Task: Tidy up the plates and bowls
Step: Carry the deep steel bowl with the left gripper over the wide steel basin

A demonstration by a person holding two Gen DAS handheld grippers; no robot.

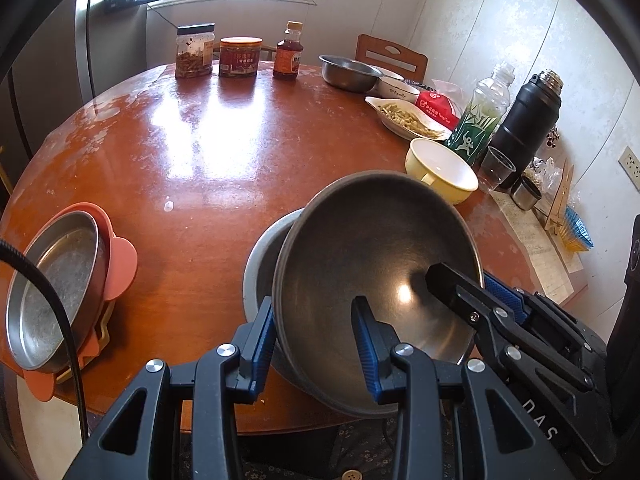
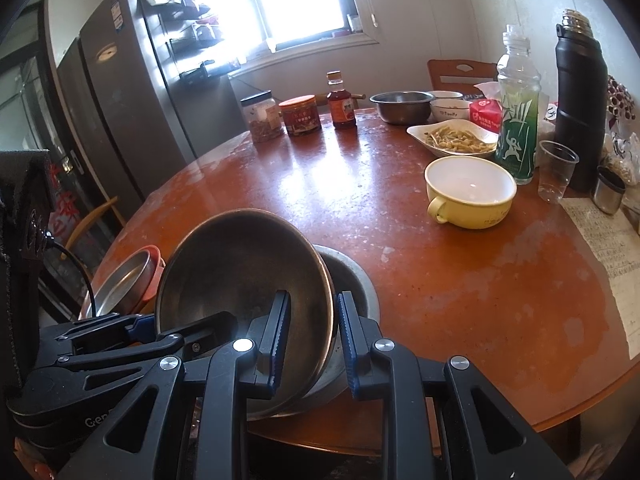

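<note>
The left wrist view shows the left hand-held gripper [image 1: 314, 344] clamped on the near rim of a dark metal bowl [image 1: 372, 252], one blue ribbed pad outside the wall and one inside. The right hand-held gripper [image 1: 460, 280] pinches the same bowl's right rim. The bowl is tilted, leaning into a pale grey bowl [image 1: 260, 256] beneath it on the round, worn, reddish bench [image 1: 200, 140]. Only the right wrist view shows the tall grey fridge [image 2: 120, 80] at far left. In it the right hand-held gripper [image 2: 312, 340] straddles the dark bowl's [image 2: 240, 264] rim. At near left a shallow steel plate [image 1: 56, 280] sits in an orange tray [image 1: 120, 256], partly cut off. A yellow handled cup [image 2: 468, 192] stands at right.
</note>
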